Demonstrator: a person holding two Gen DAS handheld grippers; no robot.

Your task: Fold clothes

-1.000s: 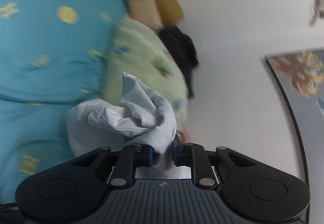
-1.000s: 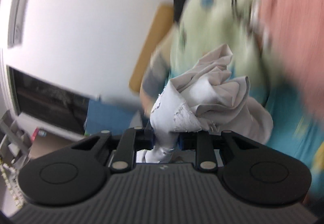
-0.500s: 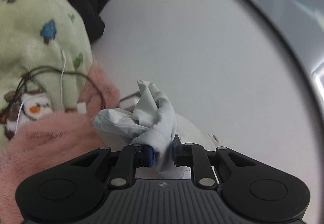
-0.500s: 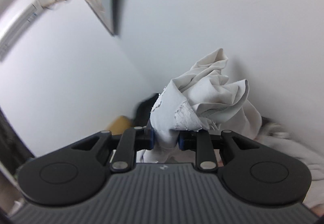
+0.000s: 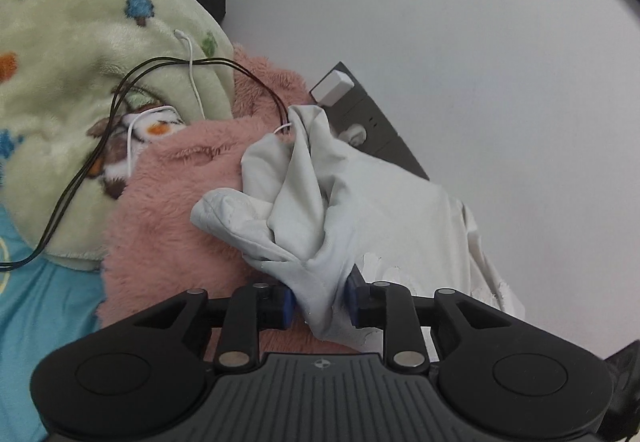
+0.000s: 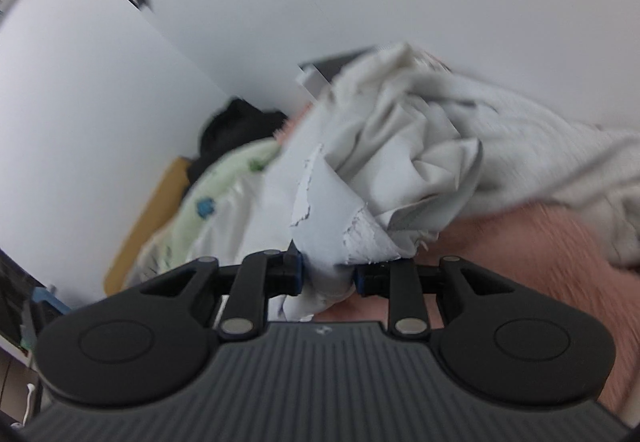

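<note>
shirt [image 5: 360, 202], pale grey and bunched, hangs between both tools over the pink blanket [image 5: 180, 210], near the wall. left hand-held gripper [image 5: 319, 301] is clamped on a thick wad of it; right hand-held gripper [image 6: 329, 276] likewise pinches a crumpled clump. risk: each grip looks to hold several layers, so spreading may leave it twisted, or one layer may slip out. black cables [image 5: 100, 130] and a white cord [image 5: 192, 74] lie just left on the green blanket [image 5: 80, 42]; the cloth's far tip touches them and could snag.
</note>
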